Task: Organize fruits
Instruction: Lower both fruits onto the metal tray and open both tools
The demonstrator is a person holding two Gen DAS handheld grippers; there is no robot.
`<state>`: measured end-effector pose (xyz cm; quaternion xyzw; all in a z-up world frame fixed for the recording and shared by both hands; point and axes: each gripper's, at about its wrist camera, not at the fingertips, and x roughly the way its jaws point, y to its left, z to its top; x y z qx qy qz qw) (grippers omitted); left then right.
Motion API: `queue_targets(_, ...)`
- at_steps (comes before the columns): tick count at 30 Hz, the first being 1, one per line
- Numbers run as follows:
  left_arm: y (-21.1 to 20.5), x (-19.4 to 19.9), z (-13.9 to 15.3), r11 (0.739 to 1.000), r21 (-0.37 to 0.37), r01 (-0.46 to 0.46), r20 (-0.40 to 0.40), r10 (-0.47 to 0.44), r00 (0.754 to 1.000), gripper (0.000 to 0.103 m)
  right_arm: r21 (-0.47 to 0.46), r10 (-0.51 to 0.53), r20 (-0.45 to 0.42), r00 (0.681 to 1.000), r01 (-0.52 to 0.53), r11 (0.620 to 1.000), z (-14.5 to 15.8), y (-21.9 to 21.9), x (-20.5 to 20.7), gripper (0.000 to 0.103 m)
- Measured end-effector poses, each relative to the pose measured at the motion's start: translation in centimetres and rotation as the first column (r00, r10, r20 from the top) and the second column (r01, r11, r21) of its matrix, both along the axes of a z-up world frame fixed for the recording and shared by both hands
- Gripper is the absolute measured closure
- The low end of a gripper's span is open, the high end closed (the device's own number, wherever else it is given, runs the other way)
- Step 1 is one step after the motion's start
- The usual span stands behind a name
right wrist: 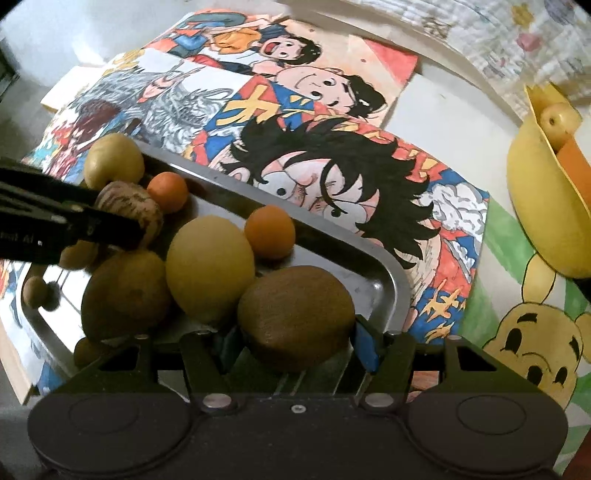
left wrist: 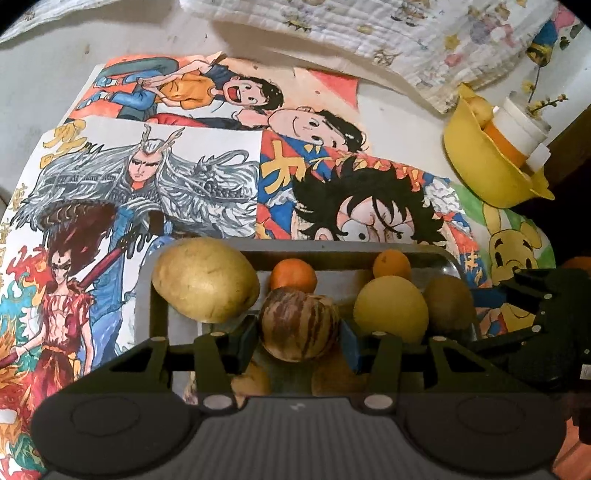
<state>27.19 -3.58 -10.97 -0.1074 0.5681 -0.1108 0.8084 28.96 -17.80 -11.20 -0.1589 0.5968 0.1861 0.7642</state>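
Note:
A metal tray (left wrist: pixel 207 254) (right wrist: pixel 391 273) holds several fruits. My left gripper (left wrist: pixel 300 338) is shut on a striped brown fruit (left wrist: pixel 300 323), also seen in the right wrist view (right wrist: pixel 125 205). My right gripper (right wrist: pixel 295 334) is shut on a brown kiwi (right wrist: pixel 297 315), seen in the left wrist view (left wrist: pixel 448 302) too. A yellow lemon (left wrist: pixel 390 308) (right wrist: pixel 209 269), two small oranges (left wrist: pixel 293 275) (right wrist: pixel 269 232), a large pale yellow-brown fruit (left wrist: pixel 205 278) (right wrist: pixel 112 158) and another brown fruit (right wrist: pixel 125 293) lie in the tray.
A yellow bowl (left wrist: pixel 476 162) (right wrist: pixel 535 206) with a pale fruit and a white-and-orange container (left wrist: pixel 519 133) stands at the far right. Colourful cartoon posters (left wrist: pixel 147 177) (right wrist: pixel 332 122) cover the table. A patterned cloth (left wrist: pixel 369 33) lies at the back.

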Motion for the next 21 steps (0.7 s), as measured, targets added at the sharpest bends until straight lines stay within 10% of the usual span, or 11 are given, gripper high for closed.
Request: queue_targets(21,0.3,0.1,-0.6,0.999,-0.017,-0.037,-0.04,0.036,0.999,0.05,0.124,-0.26,0.012,0.966,0.256,0.959,-0.1,-1.5,-1.2,0.038)
